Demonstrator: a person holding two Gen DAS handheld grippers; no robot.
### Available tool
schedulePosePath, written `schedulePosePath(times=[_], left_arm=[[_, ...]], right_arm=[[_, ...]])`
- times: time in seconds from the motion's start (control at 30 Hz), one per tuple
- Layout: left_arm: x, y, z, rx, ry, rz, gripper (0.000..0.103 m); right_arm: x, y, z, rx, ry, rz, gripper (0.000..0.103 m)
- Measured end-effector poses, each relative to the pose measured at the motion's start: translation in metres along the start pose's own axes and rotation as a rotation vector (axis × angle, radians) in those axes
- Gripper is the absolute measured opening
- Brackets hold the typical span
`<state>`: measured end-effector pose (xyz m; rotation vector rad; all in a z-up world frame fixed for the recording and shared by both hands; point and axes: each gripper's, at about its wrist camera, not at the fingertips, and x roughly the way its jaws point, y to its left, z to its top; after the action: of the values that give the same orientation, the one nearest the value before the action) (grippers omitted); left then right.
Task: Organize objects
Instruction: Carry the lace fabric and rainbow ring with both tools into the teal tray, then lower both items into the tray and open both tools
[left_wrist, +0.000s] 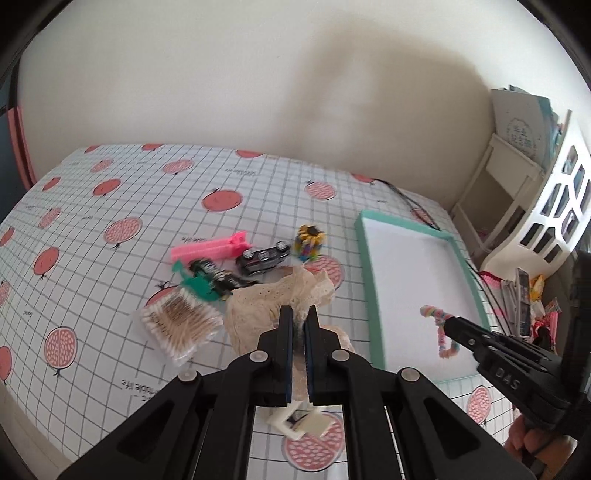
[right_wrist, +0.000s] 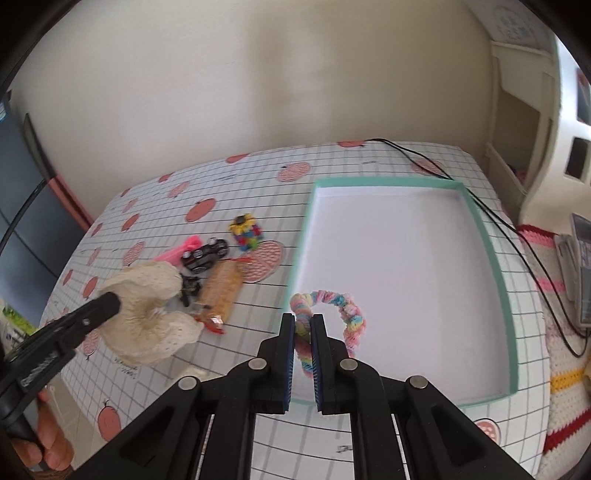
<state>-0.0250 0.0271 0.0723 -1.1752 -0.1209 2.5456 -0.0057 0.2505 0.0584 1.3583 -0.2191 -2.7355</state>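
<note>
Over the teal tray (right_wrist: 495, 258) — right tool (right_wrist: 303, 321) clamps the pastel scrunchie (right_wrist: 351, 314); left tool (left_wrist: 299, 314) grips the cream scrunchie (left_wrist: 258, 306) above the counter (left_wrist: 110, 206).

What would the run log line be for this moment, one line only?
left gripper: shut on cream lace scrunchie | right gripper: shut on rainbow scrunchie, over teal tray | toy car: on table

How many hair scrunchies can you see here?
2. The cream lace scrunchie is pinched in the left gripper above the table; the pastel rainbow scrunchie is held by the right gripper over the teal tray.
</note>
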Motion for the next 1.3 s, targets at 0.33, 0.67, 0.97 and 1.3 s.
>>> schedulePosePath(times=[0.33,0.67,0.97,1.3], left_arm=[[0.011,-0.078,-0.004,0.101,-0.007,-0.044,0.005],[0.039,-0.138,-0.008,0.190,0.003,-0.031,0.006],[0.064,-0.155,-0.017,0.216,0.064,-0.033,0.006],[0.073,-0.148,-0.025,0.211,0.103,-0.015,0.006]], right_arm=[[-0.003,-0.057,-0.004,0.094,-0.009,-0.104,0.009],[-0.003,-0.091,-0.008,0.146,-0.010,-0.185,0.009],[0.007,-0.101,-0.010,0.132,0.020,-0.228,0.009],[0.012,-0.094,-0.015,0.122,0.047,-0.210,0.011]])
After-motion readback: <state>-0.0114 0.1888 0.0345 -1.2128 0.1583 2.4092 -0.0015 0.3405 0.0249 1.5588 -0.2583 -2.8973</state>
